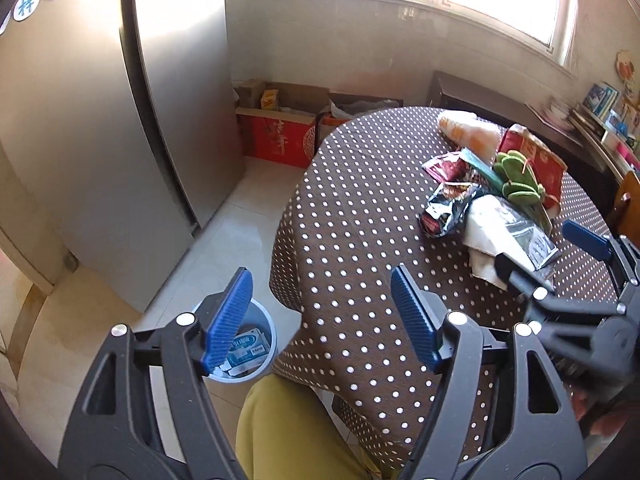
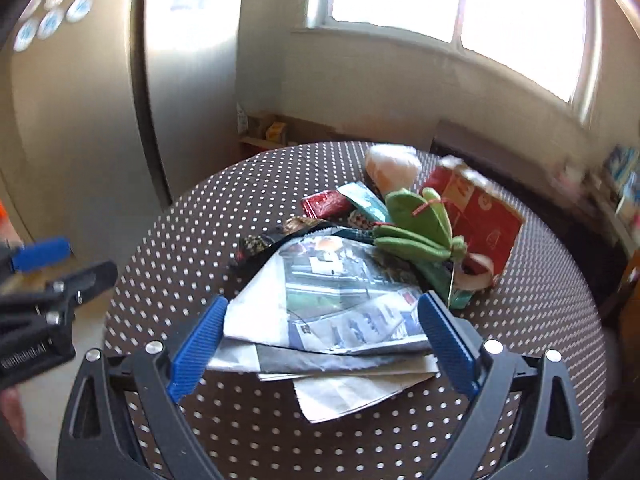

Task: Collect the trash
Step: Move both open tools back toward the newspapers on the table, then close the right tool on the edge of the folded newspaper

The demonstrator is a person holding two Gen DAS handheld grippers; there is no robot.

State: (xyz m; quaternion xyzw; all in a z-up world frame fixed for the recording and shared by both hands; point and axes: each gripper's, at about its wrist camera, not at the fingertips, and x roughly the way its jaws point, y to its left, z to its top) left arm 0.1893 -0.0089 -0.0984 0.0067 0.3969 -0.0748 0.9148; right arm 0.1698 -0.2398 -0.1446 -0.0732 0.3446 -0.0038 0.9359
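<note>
- Blue ribbed pads tip both tongs; the left gripper (image 1: 320,312) has its jaws spread with nothing between them, hanging over the near edge of the table (image 1: 360,208) and the floor beside it.
- Just below the left gripper's left pad stands a pale blue bin (image 1: 267,354) on the floor, with blue-and-white packets lying inside.
- Ahead of the left gripper and to its right, the trash pile sits on the brown dotted cloth, well apart from its pads.
- The right gripper (image 2: 322,336) is spread wide, its pads flanking a folded newspaper (image 2: 340,304) that lies on top of other sheets; whether the pads touch the paper cannot be told, and they do not pinch it.
- Beyond the newspaper, further from the right gripper, lie dark snack wrappers (image 2: 280,236), a green cloth piece (image 2: 416,220) and a red carton (image 2: 480,212).
- A yellow-green trouser leg (image 1: 288,432) shows under the left gripper.
</note>
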